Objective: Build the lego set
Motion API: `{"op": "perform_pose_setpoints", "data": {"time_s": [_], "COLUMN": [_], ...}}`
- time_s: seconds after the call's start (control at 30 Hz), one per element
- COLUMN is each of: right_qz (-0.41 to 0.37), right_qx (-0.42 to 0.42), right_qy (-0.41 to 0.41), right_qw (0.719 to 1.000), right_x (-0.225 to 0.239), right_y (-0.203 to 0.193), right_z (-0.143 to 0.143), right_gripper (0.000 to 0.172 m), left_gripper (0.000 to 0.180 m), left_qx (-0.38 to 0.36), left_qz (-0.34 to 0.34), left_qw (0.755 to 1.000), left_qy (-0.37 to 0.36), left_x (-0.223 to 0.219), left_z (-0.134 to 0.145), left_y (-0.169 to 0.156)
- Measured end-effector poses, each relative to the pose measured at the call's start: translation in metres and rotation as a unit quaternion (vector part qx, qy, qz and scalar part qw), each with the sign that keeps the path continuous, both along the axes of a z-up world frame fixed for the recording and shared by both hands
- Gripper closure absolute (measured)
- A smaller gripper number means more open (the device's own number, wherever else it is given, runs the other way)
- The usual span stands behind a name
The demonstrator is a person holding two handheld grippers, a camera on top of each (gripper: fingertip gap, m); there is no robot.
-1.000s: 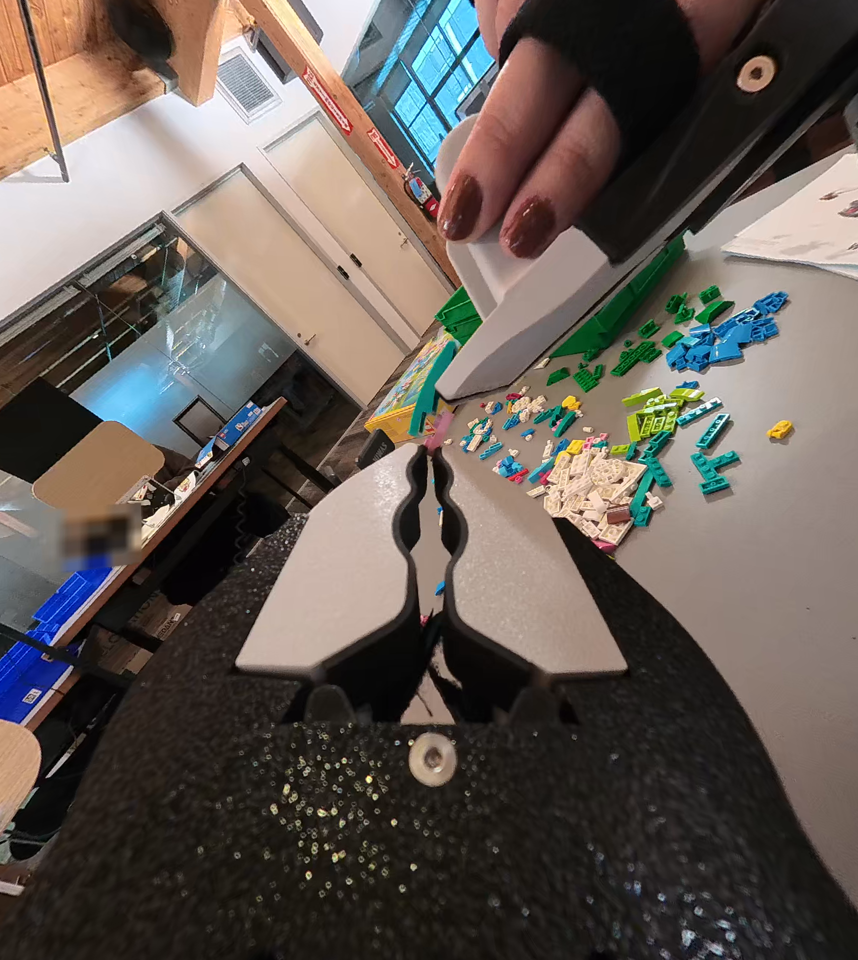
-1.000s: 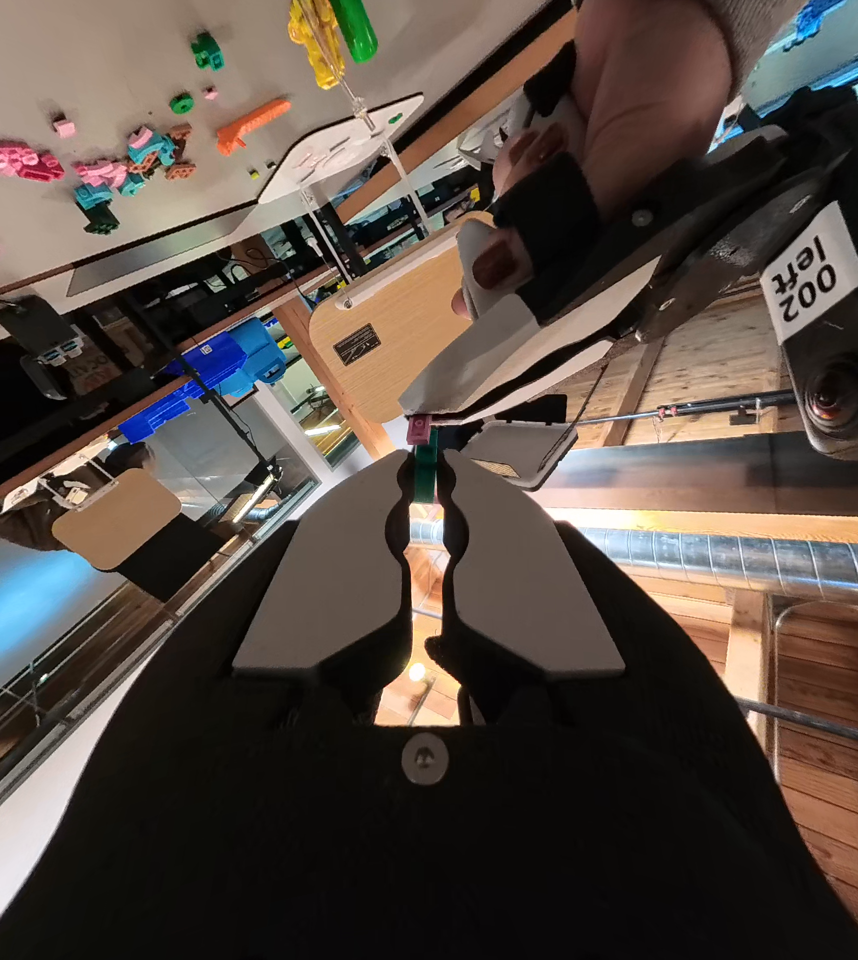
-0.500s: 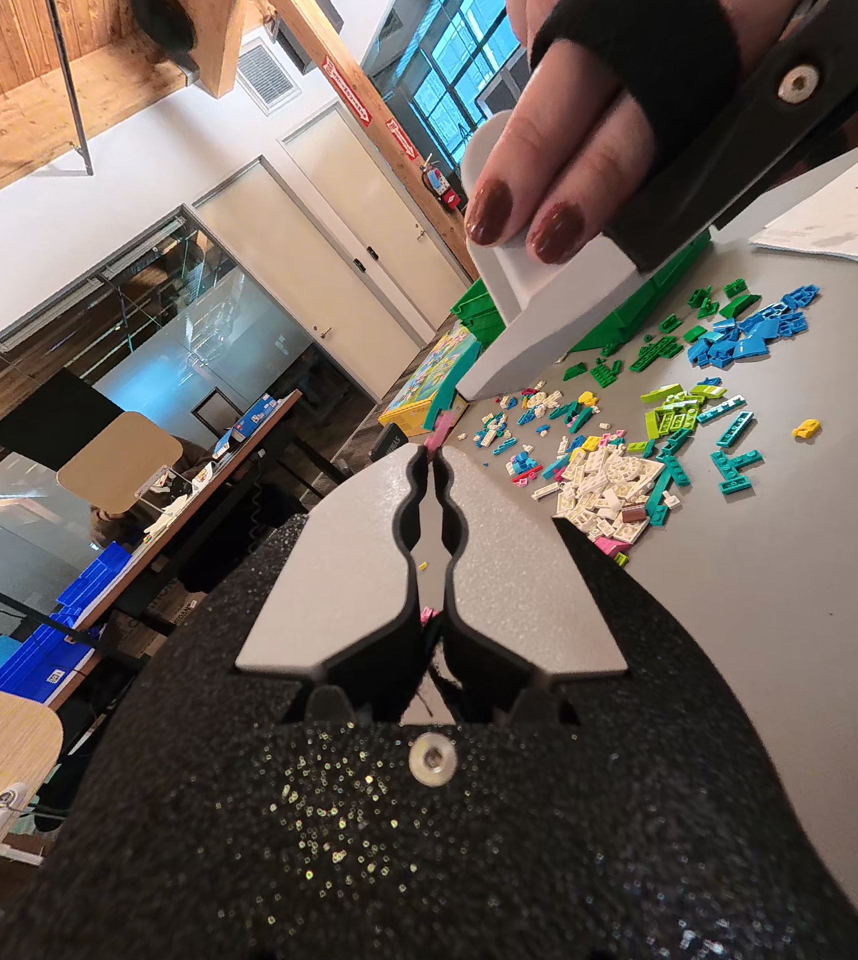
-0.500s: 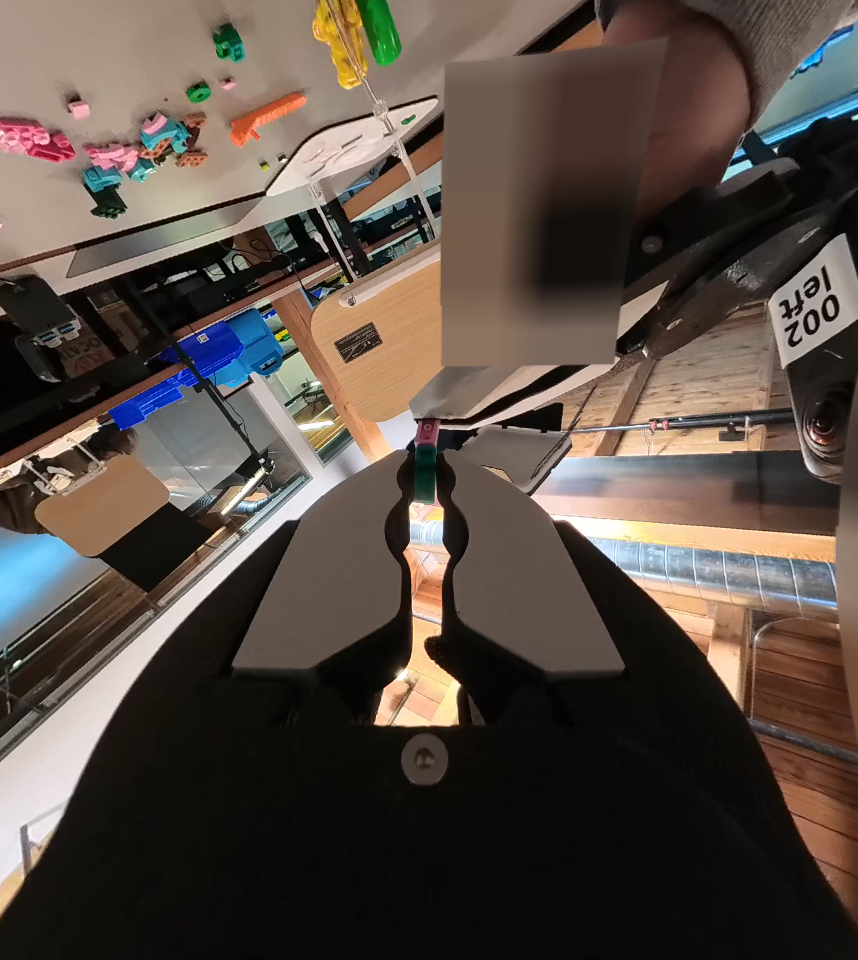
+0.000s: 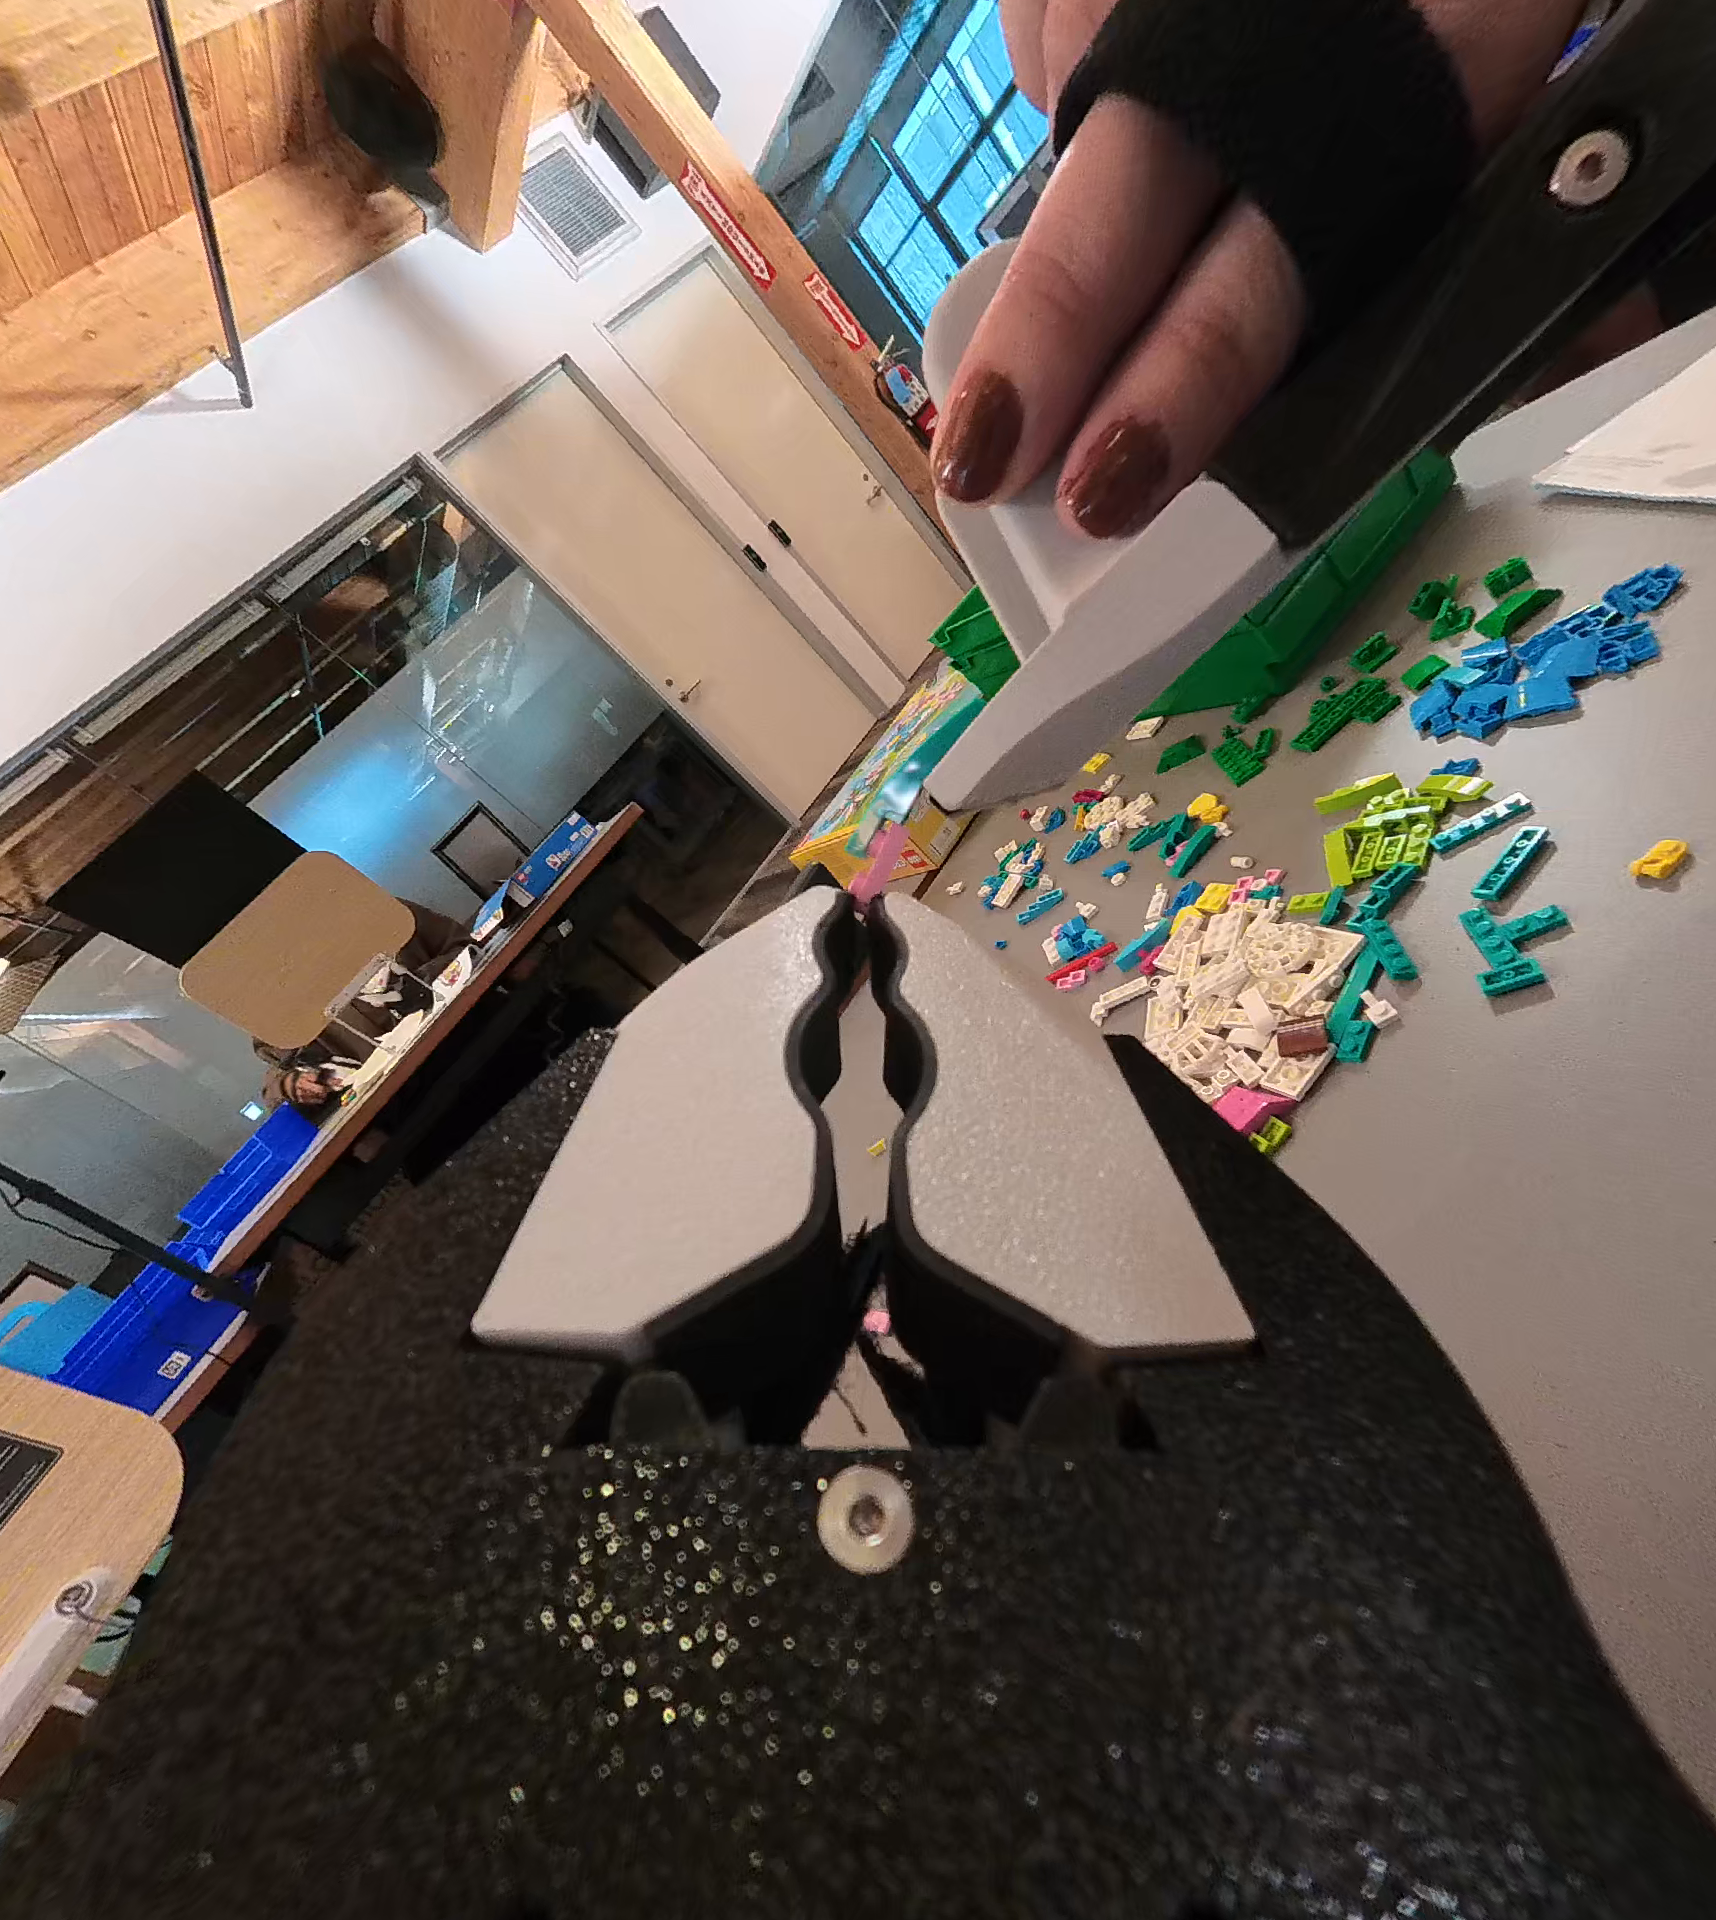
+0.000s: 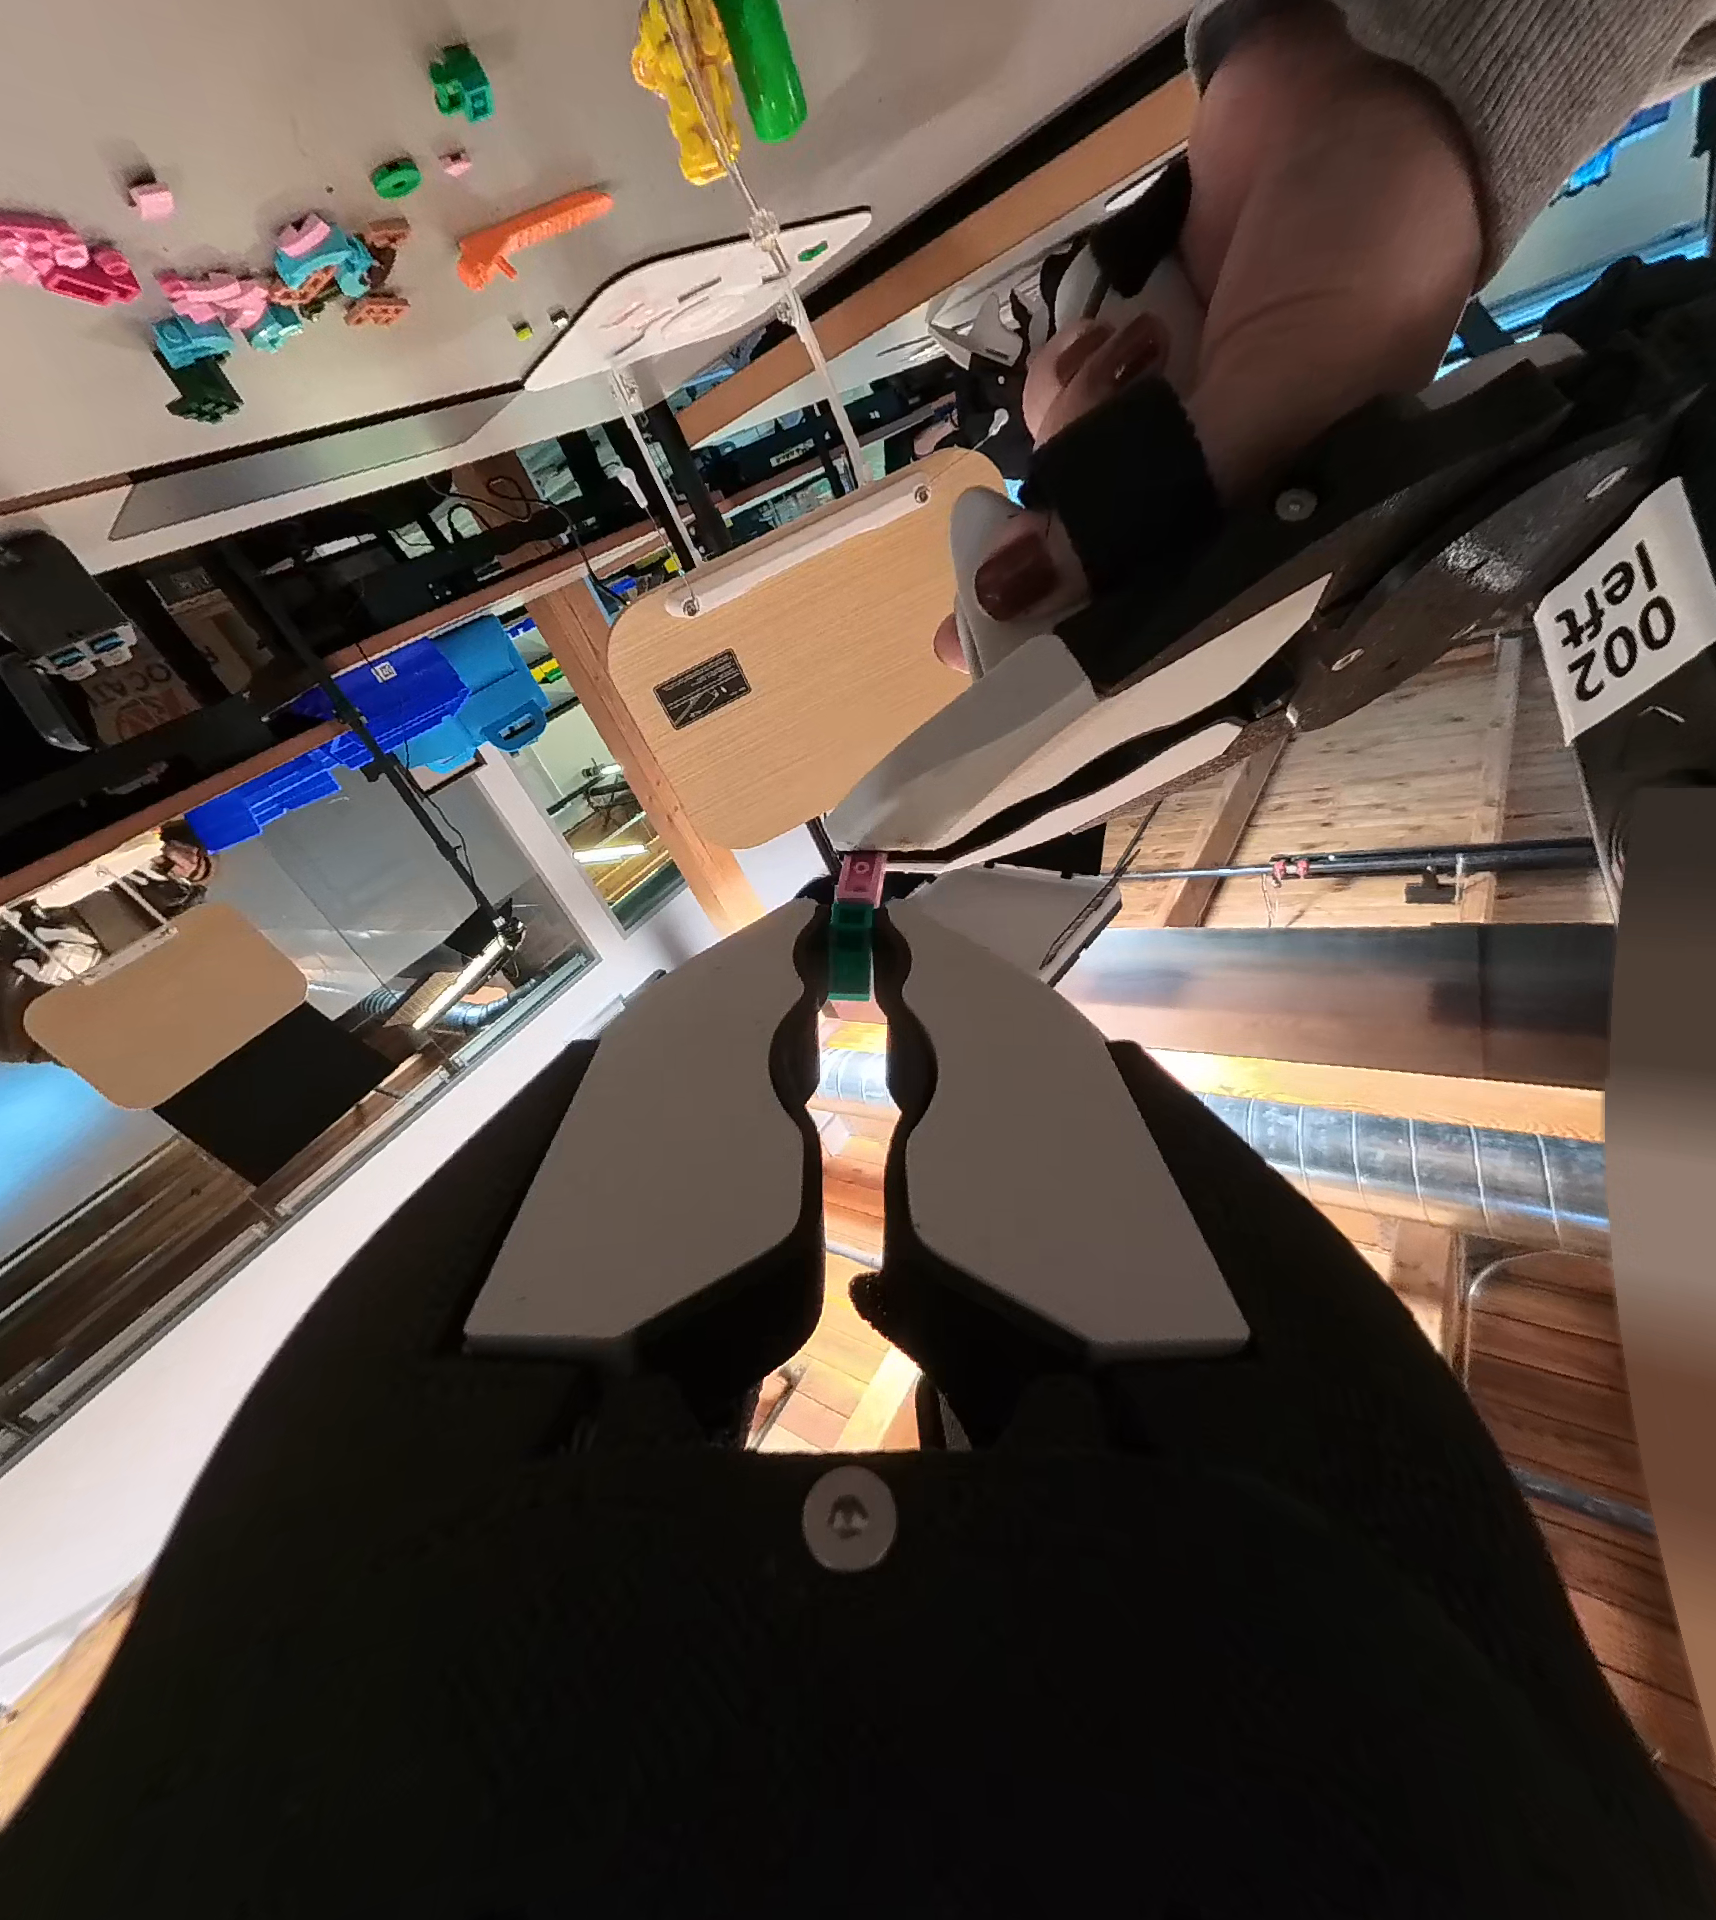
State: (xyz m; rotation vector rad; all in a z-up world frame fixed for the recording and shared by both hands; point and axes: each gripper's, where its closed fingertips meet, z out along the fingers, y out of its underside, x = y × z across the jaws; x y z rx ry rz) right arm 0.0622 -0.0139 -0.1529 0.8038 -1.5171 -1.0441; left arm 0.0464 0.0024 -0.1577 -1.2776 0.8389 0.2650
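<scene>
Grippers meeting tip to tip above the grey table (image 5: 1612,1195)
Left gripper (image 5: 866,906) pinches a pink brick (image 5: 885,857); right gripper (image 6: 852,920) clamps a green brick (image 6: 850,961), seemingly joined to it; loose bricks (image 5: 1249,987) at two o'clock.

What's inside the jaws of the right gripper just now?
A small green brick sits clamped between the right gripper pads, a small pink brick joined at its far end. Their mating faces are hidden.

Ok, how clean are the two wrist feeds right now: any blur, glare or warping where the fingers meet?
Left wrist view: sharp on the white brick pile; the pink brick at the left gripper is soft; straight beams bow from wide-angle warping. Right wrist view: the green brick in the right gripper is crisp; bright warm glare sits behind the fingers; the table appears upside down; a blurred patch covers the right edge.
</scene>
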Motion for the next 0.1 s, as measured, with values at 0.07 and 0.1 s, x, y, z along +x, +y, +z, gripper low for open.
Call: {"op": "perform_pose_setpoints", "data": {"time_s": [0.07,0.1], "right_qz": [0.0,-0.001], "right_qx": [0.0,0.0], "right_qy": [-0.001,-0.002], "right_qw": [1.0,1.0], "right_x": [0.0002,0.0004], "right_y": [0.0001,0.0001], "right_z": [-0.0001,-0.0001], "right_gripper": [0.167,0.167], "left_gripper": [0.178,0.179], "left_qx": [0.004,0.007], "left_qz": [0.001,0.002], "left_qw": [1.0,1.0], "left_qy": [0.003,0.006], "left_x": [0.0001,0.0001], "left_z": [0.0,0.0], "left_y": [-0.0001,-0.0002]}}
